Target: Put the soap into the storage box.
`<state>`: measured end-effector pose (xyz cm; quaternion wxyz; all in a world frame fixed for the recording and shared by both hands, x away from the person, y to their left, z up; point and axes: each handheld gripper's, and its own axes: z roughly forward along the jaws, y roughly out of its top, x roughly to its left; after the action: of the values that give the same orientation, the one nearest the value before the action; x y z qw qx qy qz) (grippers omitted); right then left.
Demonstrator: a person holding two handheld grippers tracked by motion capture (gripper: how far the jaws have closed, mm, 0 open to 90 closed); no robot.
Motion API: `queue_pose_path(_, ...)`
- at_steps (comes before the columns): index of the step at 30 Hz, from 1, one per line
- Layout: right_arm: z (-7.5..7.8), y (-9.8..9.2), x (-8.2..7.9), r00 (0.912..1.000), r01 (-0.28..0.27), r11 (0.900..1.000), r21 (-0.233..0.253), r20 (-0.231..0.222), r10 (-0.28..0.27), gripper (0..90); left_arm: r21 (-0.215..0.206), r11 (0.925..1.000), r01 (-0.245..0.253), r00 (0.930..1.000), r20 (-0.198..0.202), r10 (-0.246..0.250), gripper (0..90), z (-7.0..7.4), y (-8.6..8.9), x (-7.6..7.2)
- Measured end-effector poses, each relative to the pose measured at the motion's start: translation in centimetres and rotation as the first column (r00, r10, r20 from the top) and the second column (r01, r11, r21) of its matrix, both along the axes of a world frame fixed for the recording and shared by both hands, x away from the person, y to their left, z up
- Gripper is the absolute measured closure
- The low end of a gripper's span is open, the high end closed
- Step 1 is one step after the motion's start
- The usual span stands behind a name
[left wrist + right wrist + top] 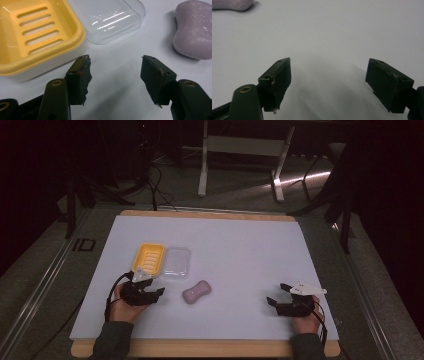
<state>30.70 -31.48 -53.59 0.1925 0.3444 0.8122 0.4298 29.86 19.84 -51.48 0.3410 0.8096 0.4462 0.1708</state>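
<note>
Resting on the white table [240,245], both grippers have their jaws spread apart and hold nothing.
The left gripper [156,294] sits just below the yellow soap dish [148,258], which touches the clear lid [177,262] on its right side. The purple soap bar [196,291] lies near this gripper, to its right. The right gripper [278,296] is well apart from the soap bar, near the table's right edge.
</note>
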Motion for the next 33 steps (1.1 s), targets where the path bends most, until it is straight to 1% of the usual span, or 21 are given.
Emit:
queue_pose_path(2,0.0,0.0,0.0,1.0,0.004,1.0,0.003,-0.003,-0.004,20.2,-0.002,1.0,0.009,1.0,-0.001,-0.009,41.4,0.4,-0.1,0.0)
queue_pose_path(4,0.0,0.0,0.0,1.0,0.003,1.0,0.003,-0.002,-0.003,20.1,0.006,0.9999,0.016,0.9999,0.001,-0.016,41.5,0.8,-0.2,0.0)
queue_pose_path(8,0.0,0.0,0.0,1.0,0.003,1.0,0.001,-0.003,-0.003,20.1,0.009,0.9996,0.029,0.9996,-0.008,-0.029,41.5,1.3,-0.5,0.1)
queue_pose_path(13,0.0,0.0,0.0,1.0,0.005,1.0,-0.002,-0.006,-0.005,20.0,0.038,0.9982,0.046,0.9987,-0.022,-0.045,41.5,1.7,-1.2,0.1)
queue_pose_path(20,0.0,0.0,0.0,1.0,0.008,1.0,0.001,-0.005,-0.008,19.8,0.061,0.995,0.08,0.9964,-0.032,-0.078,40.4,2.1,-2.2,0.3)
queue_pose_path(22,0.0,0.0,0.0,1.0,0.008,1.0,0.0,-0.005,-0.008,19.8,0.061,0.995,0.08,0.9964,-0.032,-0.078,40.3,2.1,-2.2,0.3)
queue_pose_path(23,0.0,0.0,0.0,1.0,0.008,1.0,-0.001,-0.004,-0.008,19.7,0.058,0.995,0.081,0.9962,-0.037,-0.079,39.9,2.5,-2.5,0.4)
queue_pose_path(24,0.0,0.0,0.0,1.0,0.008,1.0,-0.002,-0.003,-0.008,19.6,0.066,0.9947,0.079,0.9961,-0.045,-0.076,39.9,2.6,-2.6,0.4)
queue_pose_path(25,0.0,0.0,0.0,1.0,0.008,1.0,-0.001,-0.004,-0.008,19.6,0.069,0.9951,0.071,0.9966,-0.046,-0.068,39.9,2.7,-2.7,0.5)
queue_pose_path(28,0.0,0.0,0.0,1.0,0.009,1.0,-0.001,-0.004,-0.009,19.5,0.07,0.9948,0.074,0.9961,-0.054,-0.07,40.0,3.1,-2.7,0.6)
queue_pose_path(31,0.0,0.0,0.0,1.0,0.009,1.0,-0.002,-0.003,-0.009,19.4,0.065,0.9949,0.076,0.996,-0.05,-0.073,40.0,3.4,-2.9,0.7)
queue_pose_path(33,0.0,0.0,0.0,1.0,0.009,1.0,-0.001,-0.003,-0.009,19.3,0.077,0.9939,0.079,0.9959,-0.051,-0.075,40.0,3.6,-3.0,0.8)
